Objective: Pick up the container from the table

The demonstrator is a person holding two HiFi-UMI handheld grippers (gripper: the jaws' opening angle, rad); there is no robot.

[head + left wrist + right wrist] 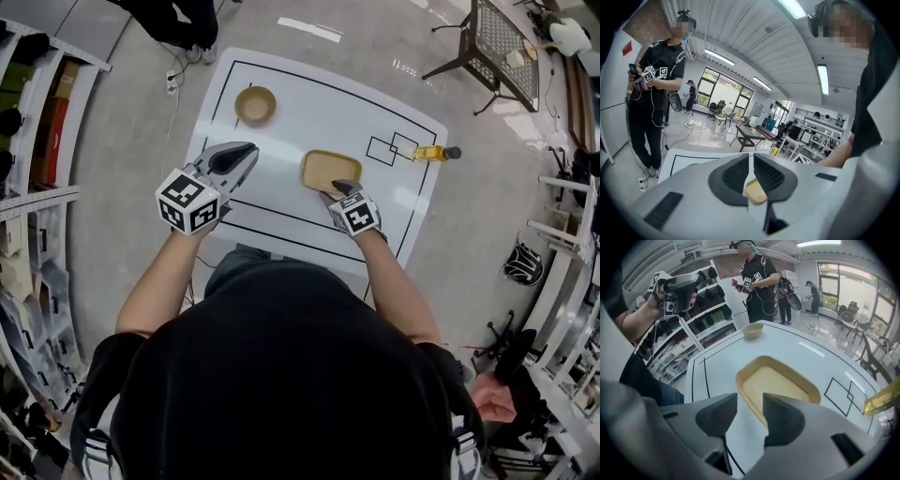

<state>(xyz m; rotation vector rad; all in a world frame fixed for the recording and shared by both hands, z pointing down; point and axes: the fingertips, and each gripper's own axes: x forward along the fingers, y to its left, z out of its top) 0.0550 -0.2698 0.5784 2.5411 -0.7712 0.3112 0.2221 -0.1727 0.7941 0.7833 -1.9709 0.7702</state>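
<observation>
Two grippers above one table [309,103] bearing one container [330,171], one bowl [255,105], one bottle [431,153].
Right gripper [750,401] spread wide, empty, at the container's near rim mid-table; left gripper [751,157] closed on nothing, above the table's left side.

R gripper [749,405] jaws apart at container [778,380] rim.

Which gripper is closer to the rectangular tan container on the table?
Right. The right gripper is at the near edge of the container, jaws apart toward its rim; the left gripper is off to its left, well clear.
</observation>
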